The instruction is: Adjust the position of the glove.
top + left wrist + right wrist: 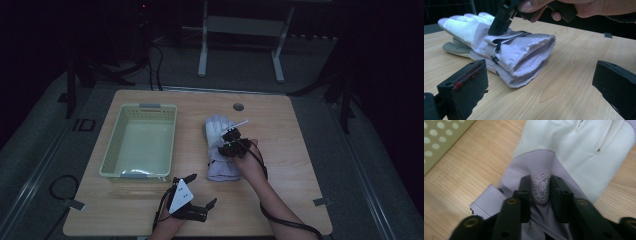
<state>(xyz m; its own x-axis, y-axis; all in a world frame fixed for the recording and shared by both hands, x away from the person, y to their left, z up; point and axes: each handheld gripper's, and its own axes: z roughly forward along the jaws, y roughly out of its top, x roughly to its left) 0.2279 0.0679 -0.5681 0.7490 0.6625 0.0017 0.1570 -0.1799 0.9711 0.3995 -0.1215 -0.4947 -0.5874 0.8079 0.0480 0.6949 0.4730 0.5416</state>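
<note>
The right tongs pinch the pale lilac padded glove; gather more fabric before lifting. Left tongs wait, spread wide.

Two stacked pale gloves lie on one wooden table. One pale green perforated basket sits on it too. Two handheld grippers: left gripper, right gripper.

The gloves' fingers run off the top edge in the right gripper view. The round badge lettering is too blurred to read. The basket shows just a corner.
</note>
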